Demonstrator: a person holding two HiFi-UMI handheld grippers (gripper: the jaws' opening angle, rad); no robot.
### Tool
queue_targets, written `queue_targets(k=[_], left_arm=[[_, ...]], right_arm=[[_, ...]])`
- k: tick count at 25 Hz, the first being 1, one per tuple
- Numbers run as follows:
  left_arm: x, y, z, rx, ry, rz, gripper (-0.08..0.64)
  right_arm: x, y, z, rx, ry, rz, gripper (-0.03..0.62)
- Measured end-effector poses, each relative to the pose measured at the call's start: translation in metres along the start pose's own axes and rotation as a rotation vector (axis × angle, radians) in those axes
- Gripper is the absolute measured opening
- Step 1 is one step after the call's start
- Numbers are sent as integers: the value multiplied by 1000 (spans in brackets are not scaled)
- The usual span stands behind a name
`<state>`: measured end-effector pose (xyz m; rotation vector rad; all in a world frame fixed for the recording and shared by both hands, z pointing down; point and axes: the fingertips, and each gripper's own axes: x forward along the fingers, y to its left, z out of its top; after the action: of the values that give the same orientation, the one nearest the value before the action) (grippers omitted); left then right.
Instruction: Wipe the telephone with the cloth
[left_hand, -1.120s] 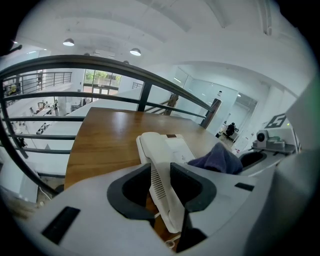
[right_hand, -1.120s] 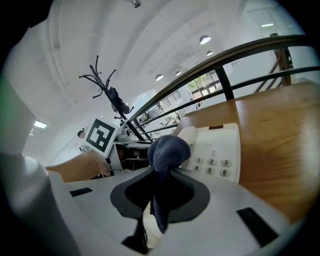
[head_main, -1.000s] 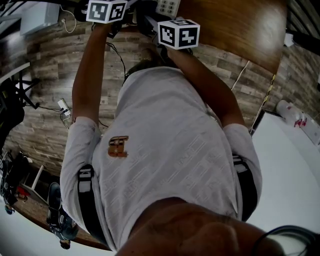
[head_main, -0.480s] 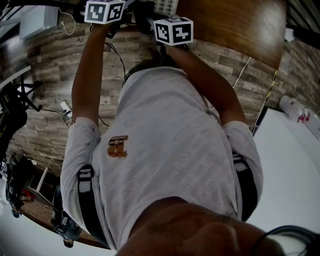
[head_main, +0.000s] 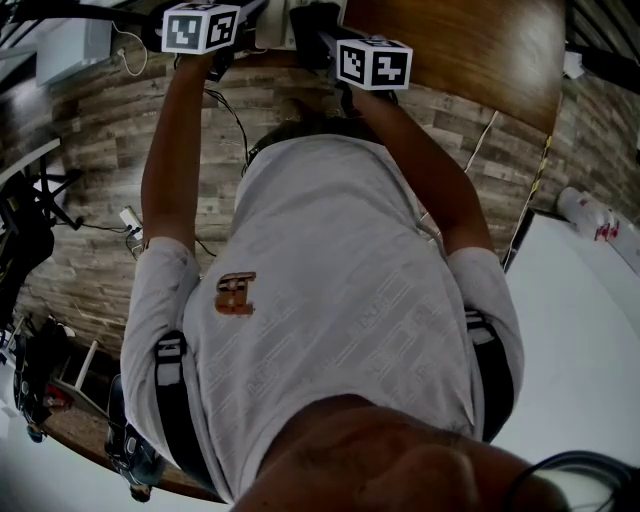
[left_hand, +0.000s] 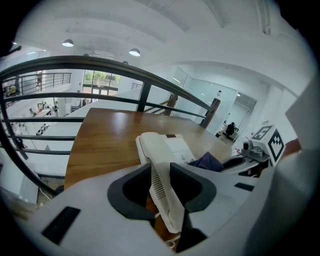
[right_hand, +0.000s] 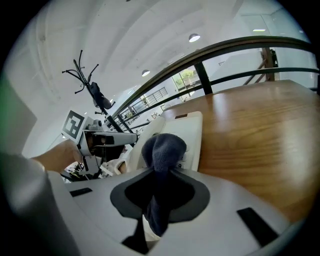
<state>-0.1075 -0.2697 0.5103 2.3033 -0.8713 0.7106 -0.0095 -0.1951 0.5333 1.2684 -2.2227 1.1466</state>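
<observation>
Cloth (right_hand: 163, 149) in R hand-held gripper (right_hand: 159, 182), telephone handset (left_hand: 151, 148) in L hand-held gripper (left_hand: 160, 175)

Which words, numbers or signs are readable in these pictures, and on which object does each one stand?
No text can be read anywhere.
telephone: print on its card, too small to read.
shirt logo: orange patch, blurred.
bottle: red print, too small to read.
marker cubes: black square patterns only, no words.

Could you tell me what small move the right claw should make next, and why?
Probably ease the right claw down and drag the cloth across the phone: the cloth is pinched there, bunched over the phone's face, while the left claw grips the handset.
</observation>
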Motion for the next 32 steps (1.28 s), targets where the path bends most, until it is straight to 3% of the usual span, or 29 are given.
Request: queue_targets(k=[12, 20, 25, 32], left_arm=[[-1, 1, 3, -9, -8, 18, 127], [-5, -5, 7, 28, -8, 47, 127], [-24, -23, 30, 48, -95, 63, 127], [-64, -42, 86, 80, -333, 36, 107]], right_arm=[[-38, -45, 3, 46, -16, -56, 72], [-55, -27, 54, -59, -133, 8, 72], [-68, -6, 96, -167, -210, 70, 72], [-77, 40, 149, -324, -338, 159, 72]])
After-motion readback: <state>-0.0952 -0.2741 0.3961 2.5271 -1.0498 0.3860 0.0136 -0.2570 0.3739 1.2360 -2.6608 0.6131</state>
